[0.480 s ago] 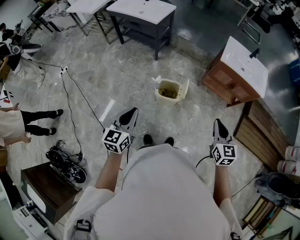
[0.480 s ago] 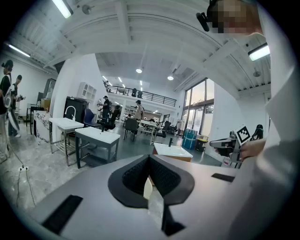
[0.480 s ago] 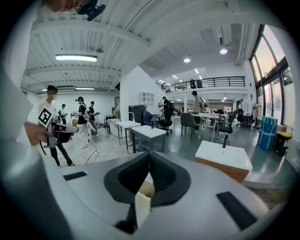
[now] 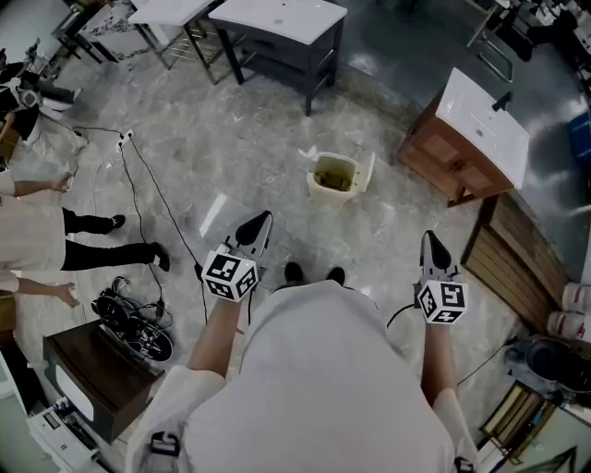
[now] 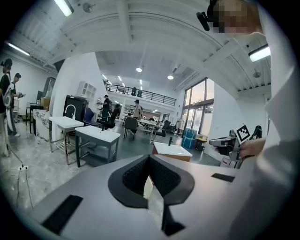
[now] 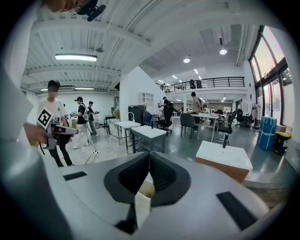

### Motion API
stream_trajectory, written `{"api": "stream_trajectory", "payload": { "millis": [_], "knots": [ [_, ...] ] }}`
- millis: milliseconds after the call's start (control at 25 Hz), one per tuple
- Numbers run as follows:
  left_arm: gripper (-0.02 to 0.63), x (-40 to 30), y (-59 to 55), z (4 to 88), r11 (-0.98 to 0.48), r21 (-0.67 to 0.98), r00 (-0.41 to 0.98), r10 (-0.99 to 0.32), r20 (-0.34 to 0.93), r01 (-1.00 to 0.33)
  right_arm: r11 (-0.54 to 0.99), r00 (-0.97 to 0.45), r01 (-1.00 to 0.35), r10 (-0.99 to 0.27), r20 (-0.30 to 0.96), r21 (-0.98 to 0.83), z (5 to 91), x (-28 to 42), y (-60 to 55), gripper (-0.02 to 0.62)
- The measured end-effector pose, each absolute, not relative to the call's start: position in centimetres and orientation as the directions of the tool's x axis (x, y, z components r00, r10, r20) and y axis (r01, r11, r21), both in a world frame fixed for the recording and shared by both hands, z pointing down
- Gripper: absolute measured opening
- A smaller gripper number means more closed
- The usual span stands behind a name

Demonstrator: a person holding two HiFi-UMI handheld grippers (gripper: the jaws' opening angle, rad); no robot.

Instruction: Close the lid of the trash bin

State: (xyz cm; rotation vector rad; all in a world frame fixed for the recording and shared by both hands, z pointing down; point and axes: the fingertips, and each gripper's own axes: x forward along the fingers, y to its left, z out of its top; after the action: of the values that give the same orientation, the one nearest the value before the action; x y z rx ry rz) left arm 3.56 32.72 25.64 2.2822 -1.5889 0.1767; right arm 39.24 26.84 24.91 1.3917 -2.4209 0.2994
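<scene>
A cream trash bin (image 4: 334, 178) stands on the marble floor ahead of me, its lid (image 4: 367, 172) swung open and upright on its right side, with rubbish inside. My left gripper (image 4: 260, 222) is held low, well short of the bin and to its left, with its jaws together and nothing in them. My right gripper (image 4: 429, 242) hangs to the bin's lower right, also shut and empty. In the right gripper view the bin (image 6: 146, 189) shows through the gap beneath the closed jaw tips (image 6: 149, 154). The left gripper (image 5: 149, 158) view shows only a pale sliver there.
A dark table with a white top (image 4: 283, 20) stands beyond the bin. A wooden cabinet with a white basin top (image 4: 473, 129) is to its right, with wooden slats (image 4: 519, 259) nearer. A cable (image 4: 148, 175) crosses the floor at left, by a person (image 4: 37, 242) and a dark cabinet (image 4: 88, 365).
The person at the left has stepped, with legs now spread further right. Both grippers and the bin have stayed where they were.
</scene>
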Motion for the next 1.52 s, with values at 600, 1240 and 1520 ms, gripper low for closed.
{"api": "stream_trajectory", "payload": {
  "millis": [600, 1240, 1520],
  "knots": [
    [0.018, 0.1, 33.0, 26.4, -0.391, 0.219, 0.442, -0.850, 0.287, -0.894, 0.465, -0.418, -0.885, -0.819, 0.394, 0.028, 24.7, 35.2, 28.8, 0.031],
    [0.018, -2.0, 30.3, 27.7, -0.393, 0.232, 0.450, -0.840, 0.302, -0.890, 0.473, -0.437, -0.881, -0.799, 0.414, -0.017, 26.4, 31.5, 26.3, 0.031],
    [0.017, -2.1, 27.1, 28.0, -0.374, 0.228, 0.432, -0.841, 0.325, -0.899, 0.496, -0.464, -0.868, -0.776, 0.427, -0.041, 27.4, 30.8, 22.2, 0.031]
  ]
}}
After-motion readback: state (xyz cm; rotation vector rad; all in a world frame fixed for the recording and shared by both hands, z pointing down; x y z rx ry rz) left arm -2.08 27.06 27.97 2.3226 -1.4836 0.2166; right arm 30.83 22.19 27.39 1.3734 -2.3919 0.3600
